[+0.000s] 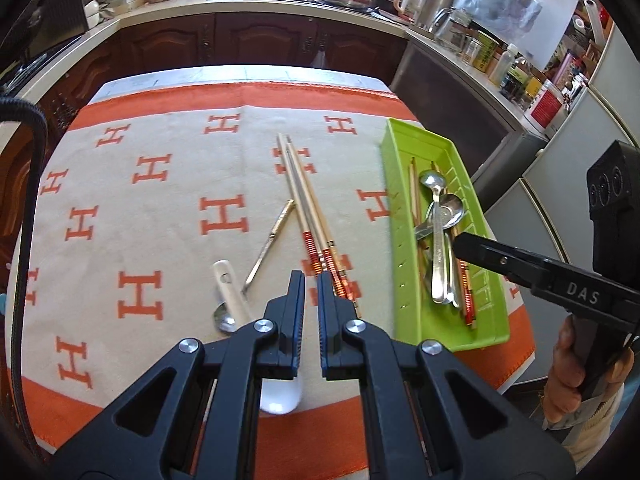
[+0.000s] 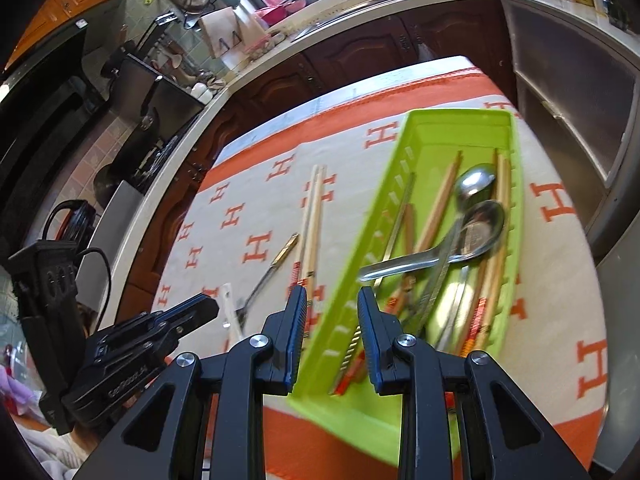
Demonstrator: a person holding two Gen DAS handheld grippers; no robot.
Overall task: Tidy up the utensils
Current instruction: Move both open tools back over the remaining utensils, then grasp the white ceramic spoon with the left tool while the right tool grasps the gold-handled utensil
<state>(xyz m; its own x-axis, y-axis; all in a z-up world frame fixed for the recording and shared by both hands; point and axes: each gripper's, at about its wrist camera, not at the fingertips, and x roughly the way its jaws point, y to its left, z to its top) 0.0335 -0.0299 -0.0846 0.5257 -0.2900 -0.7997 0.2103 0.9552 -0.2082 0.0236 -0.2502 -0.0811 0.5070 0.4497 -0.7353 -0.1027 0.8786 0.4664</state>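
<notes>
Left tongs [image 1: 311,282], narrowly parted and empty, line up on the chopsticks [image 1: 308,216] for pickup. Right tongs [image 2: 332,300] hang released over the green tray [image 2: 416,128], which collects the sorted utensils.

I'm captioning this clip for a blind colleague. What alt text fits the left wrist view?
The left hand-held gripper, slightly open and holding nothing, hovers above a pair of chopsticks lying on an orange and beige cloth. A white spoon and a thin metal utensil lie nearby; a green tray at right holds spoons and chopsticks.
</notes>
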